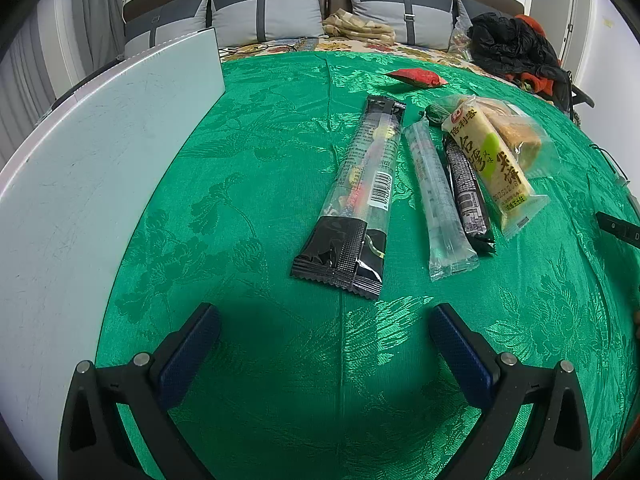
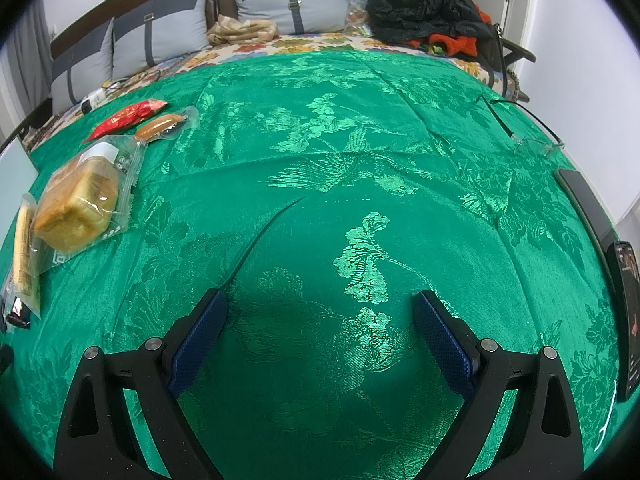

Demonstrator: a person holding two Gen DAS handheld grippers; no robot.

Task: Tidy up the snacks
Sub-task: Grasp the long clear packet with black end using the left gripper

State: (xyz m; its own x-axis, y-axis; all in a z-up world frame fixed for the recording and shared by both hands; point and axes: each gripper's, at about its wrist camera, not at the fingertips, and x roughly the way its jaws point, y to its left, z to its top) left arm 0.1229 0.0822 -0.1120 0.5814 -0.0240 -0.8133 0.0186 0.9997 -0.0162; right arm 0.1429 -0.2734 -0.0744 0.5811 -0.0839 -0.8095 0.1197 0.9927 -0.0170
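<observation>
Both grippers hover empty over the green brocade cloth (image 1: 248,184), so the sorting looks unstarted or between picks. Left gripper (image 1: 325,324): jaws spread wide, nothing between them. Right gripper (image 2: 320,308): jaws likewise wide apart, only bare cloth ahead. The snacks lie ahead of the left jaws: nearest, dead ahead, a long flat sachet (image 1: 354,204), black crimped ends, clear middle, barcode showing. Just right of it a slim clear-film stick pack (image 1: 436,196), then a narrow black stick pack (image 1: 468,196) touching it, partly under a yellow rice cracker pack (image 1: 488,156) with large Chinese print. Behind that, a wrapped bread slice (image 1: 520,136), soft and bulky in loose clear film; a red foil packet (image 1: 416,77) lies farther off, apart. From the right wrist the bread (image 2: 76,208) sits far left of the jaws, with a small vacuum-packed sausage (image 2: 160,126) beyond it. A pale flat board (image 1: 80,184) lies left of the left jaws, possibly the destination; cannot tell. Likely next: left jaws forward onto the sachet. Thin, slick film on soft cloth; pinch calls for a low approach across its narrow width.
</observation>
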